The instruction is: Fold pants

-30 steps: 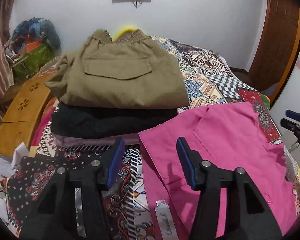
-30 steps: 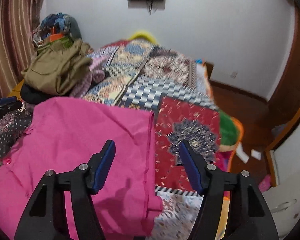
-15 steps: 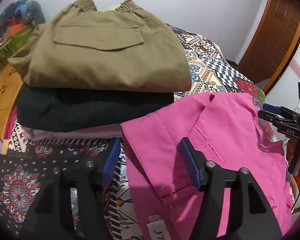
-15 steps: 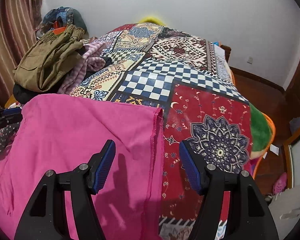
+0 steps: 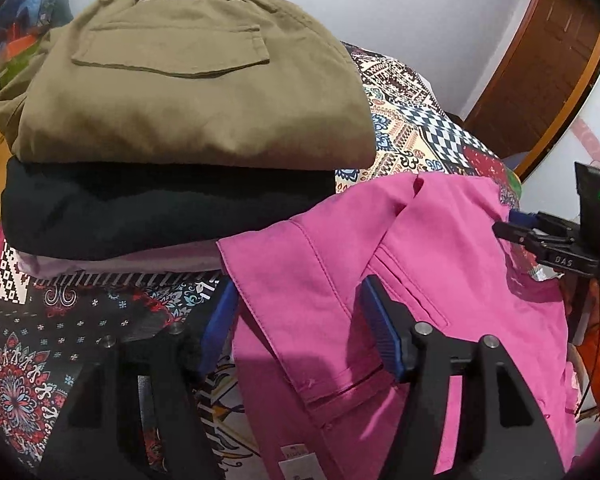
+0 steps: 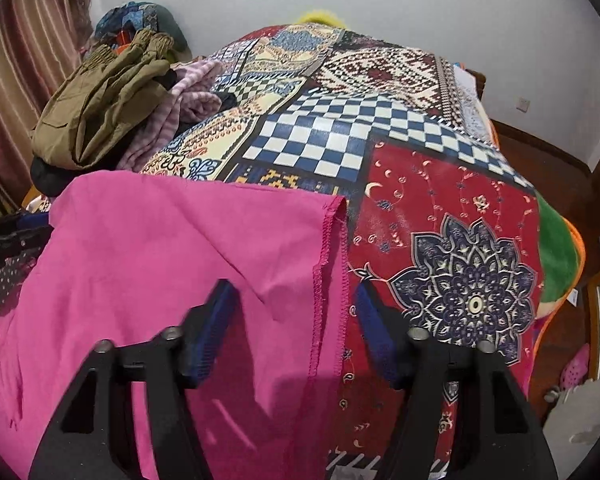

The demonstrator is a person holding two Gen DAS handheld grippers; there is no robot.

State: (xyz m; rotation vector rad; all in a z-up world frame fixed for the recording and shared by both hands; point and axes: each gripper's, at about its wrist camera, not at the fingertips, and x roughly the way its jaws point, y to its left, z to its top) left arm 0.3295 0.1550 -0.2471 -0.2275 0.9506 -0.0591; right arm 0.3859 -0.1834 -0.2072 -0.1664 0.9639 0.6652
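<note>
**A:** Where are the pants?

**B:** The pink pants (image 5: 400, 280) lie spread on the bed's patterned blanket (image 6: 440, 208), right in front of me. My left tongs (image 5: 296, 320) hang over the waistband corner, jaws spread wide, one blue pad on the blanket side and the other over the fabric beside the pocket seam. My right tongs (image 6: 296, 320) are likewise wide apart, straddling the stitched hem edge (image 6: 332, 264) at the right of the cloth. Neither holds anything.

**A:** So which step is this?

**B:** I judge it the approach before a fold: both ends are lined up for a pinch, but nothing is gripped yet.

**A:** What does the next move need?

**B:** Lowering both until cloth sits between the pads, then closing on the waistband and on the hem together. The hem is curled up a little, so I should catch both layers and not just the top flap.

**A:** Anything nearby to mind?

**B:** At far left a stack of folded clothes, with khaki cargo pants (image 5: 188, 92) on top of a black garment (image 5: 152, 212), sits just beside the waistband corner. I should not snag it. The wall and a wooden door (image 5: 540, 88) stand well beyond.
</note>
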